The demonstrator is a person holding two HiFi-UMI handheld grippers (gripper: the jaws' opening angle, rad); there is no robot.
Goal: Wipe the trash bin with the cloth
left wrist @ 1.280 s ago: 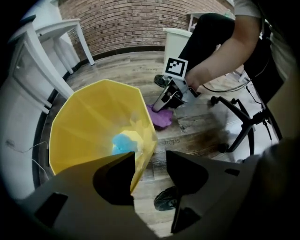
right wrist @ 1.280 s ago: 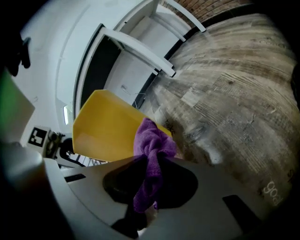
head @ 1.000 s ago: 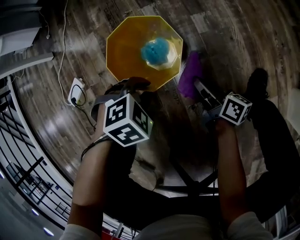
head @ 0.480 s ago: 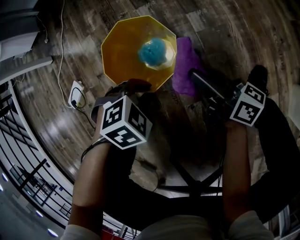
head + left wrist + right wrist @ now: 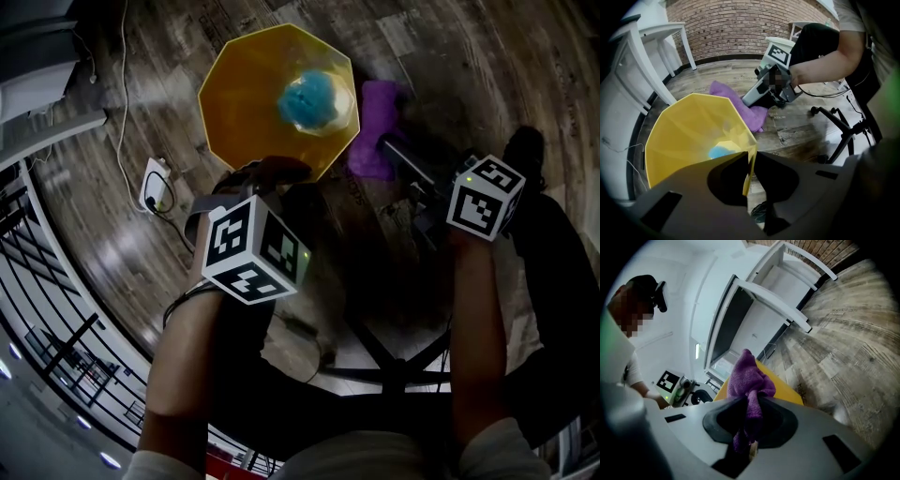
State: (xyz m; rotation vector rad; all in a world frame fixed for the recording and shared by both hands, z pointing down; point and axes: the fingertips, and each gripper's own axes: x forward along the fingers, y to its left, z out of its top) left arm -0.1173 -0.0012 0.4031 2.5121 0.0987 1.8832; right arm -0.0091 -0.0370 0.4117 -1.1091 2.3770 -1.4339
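Left side: left claw [image 5: 749,168] narrow, pinching the near rim of the yellow trash bin [image 5: 246,103]. Its jaws have just been closing, with the rim wall between them. Bin stands open on the wood floor [image 5: 450,56], a blue wad [image 5: 309,99] lying inside.

Right side: right claw [image 5: 749,420] clamped on the purple cloth [image 5: 377,141], bunched just beside the bin's right outer wall. Contact unclear.

Judgement: bin steadied, cloth in hand, wiping barely begun if at all; walls and rim all left.

Count: one trash bin, one cloth, one wad, two claws
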